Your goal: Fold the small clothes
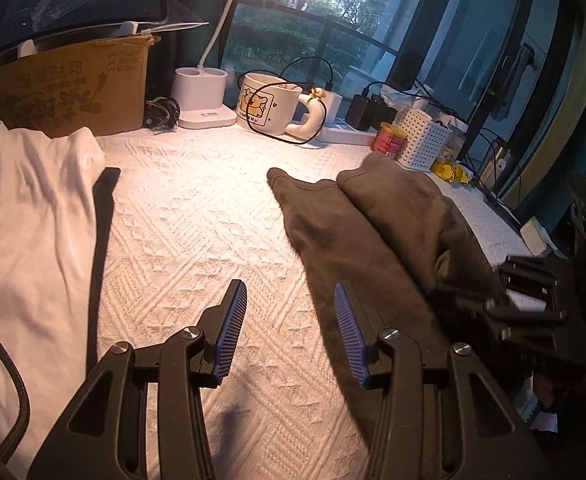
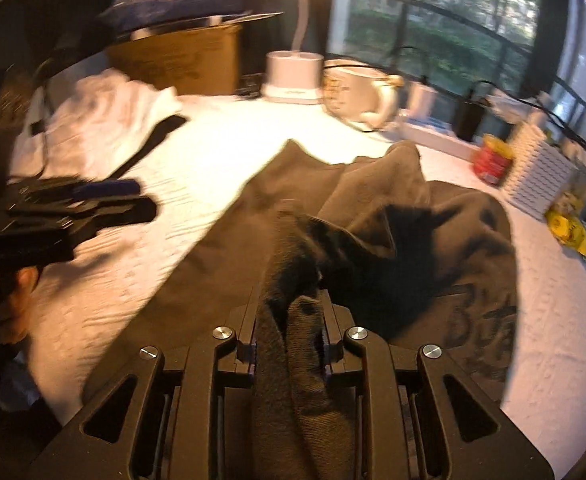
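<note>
Left gripper jaws apart, empty; right gripper jaws around brown garment.

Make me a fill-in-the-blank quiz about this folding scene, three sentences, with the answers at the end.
1. The left hand-held gripper holds nothing; its jaws are ____.
2. The fabric bunched between the right hand-held gripper fingers belongs to the ____ garment.
3. The mug stands between the lamp base and the ____ strip.

Answers: open; brown; power
</note>
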A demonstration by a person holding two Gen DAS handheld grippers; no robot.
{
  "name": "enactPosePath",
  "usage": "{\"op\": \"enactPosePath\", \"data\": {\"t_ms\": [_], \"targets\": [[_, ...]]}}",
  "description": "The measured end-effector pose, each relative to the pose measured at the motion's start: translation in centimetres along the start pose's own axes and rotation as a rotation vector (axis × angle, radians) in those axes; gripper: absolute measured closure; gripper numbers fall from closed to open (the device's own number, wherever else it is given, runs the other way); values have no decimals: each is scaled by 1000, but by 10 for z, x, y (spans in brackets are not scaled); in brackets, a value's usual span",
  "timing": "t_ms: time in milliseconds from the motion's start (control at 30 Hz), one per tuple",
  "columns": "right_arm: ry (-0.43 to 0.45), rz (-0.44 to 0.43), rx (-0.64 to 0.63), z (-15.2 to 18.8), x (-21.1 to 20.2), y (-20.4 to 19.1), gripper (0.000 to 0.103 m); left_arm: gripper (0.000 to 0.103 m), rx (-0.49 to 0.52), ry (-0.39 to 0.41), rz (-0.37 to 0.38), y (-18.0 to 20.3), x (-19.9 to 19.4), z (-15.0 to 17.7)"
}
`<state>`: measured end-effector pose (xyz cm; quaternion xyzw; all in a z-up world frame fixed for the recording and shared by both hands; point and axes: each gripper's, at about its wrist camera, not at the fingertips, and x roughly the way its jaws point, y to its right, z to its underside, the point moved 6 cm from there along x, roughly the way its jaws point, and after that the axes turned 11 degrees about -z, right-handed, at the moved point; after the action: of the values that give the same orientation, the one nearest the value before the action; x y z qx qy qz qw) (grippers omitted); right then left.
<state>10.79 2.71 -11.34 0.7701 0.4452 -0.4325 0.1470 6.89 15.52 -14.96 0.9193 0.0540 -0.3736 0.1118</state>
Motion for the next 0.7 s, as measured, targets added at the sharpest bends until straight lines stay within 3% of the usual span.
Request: {"op": "enactPosePath", "data": {"t_ms": [133, 367, 500, 600, 700], "targets": [[-35, -69, -37, 9, 5, -31, 63, 57, -2, 12, -24, -5, -9, 0], [-52, -181, -115, 25, -6, -71, 61, 57, 9, 34, -38, -1, -27, 1], [-25, -186, -131, 33, -28, -76, 47, 57, 31, 45, 3, 17, -38, 1], [18, -176, -95, 37, -52, -64, 46, 57, 55, 45, 37, 35, -42, 1], [69, -126, -47, 41, -75, -42, 46, 57, 99, 17, 118, 61, -41, 6]]}}
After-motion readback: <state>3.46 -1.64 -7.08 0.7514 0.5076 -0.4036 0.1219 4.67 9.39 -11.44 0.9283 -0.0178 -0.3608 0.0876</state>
